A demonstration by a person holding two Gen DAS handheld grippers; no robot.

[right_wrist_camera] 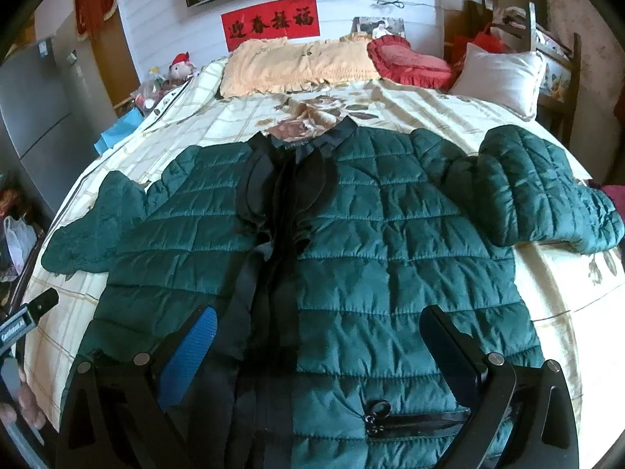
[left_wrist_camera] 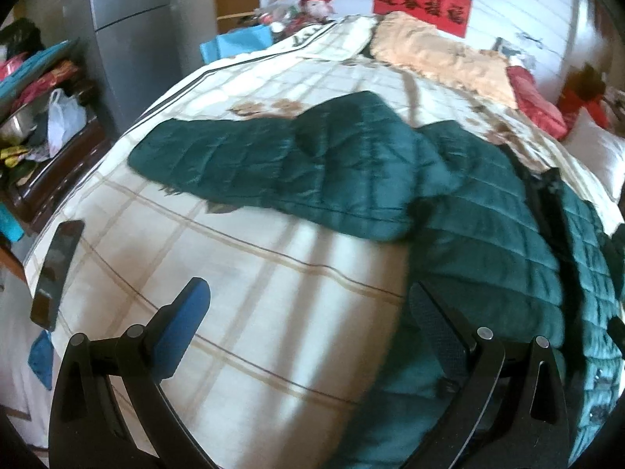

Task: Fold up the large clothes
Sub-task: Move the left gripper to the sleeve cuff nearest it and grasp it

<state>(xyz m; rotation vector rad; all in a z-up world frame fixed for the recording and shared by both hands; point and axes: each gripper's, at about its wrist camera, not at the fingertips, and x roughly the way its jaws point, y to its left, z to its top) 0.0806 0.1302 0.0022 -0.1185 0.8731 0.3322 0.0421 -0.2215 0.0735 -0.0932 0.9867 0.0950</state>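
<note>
In the right wrist view, the right tongs (right_wrist_camera: pixel 318 336) stand at the bottom of the frame with jaws spread wide and holding nothing, poised over the lower front of the green quilted jacket (right_wrist_camera: pixel 351 234). A zipped pocket (right_wrist_camera: pixel 414 420) lies between the jaws near the lower edge. The jacket lies flat, front up, on the bed (right_wrist_camera: pixel 547 297), filling the centre of the frame, its dark placket (right_wrist_camera: pixel 281 234) running up to the collar (right_wrist_camera: pixel 312 136). One sleeve extends to the left of the frame; the other is bent back on itself at the right. In the left wrist view, the left tongs (left_wrist_camera: pixel 308 320) are likewise wide apart and empty, over bare checked bedspread at the lower centre, the right finger beside the jacket's edge. A dark phone (left_wrist_camera: pixel 56 273) rests at the bed's left edge. Beyond, at the upper frame, lie a beige pillow (right_wrist_camera: pixel 297 64), a red cushion (right_wrist_camera: pixel 410 62), a white pillow (right_wrist_camera: pixel 500 74), and a red banner (right_wrist_camera: pixel 271 21) on the wall.
</note>
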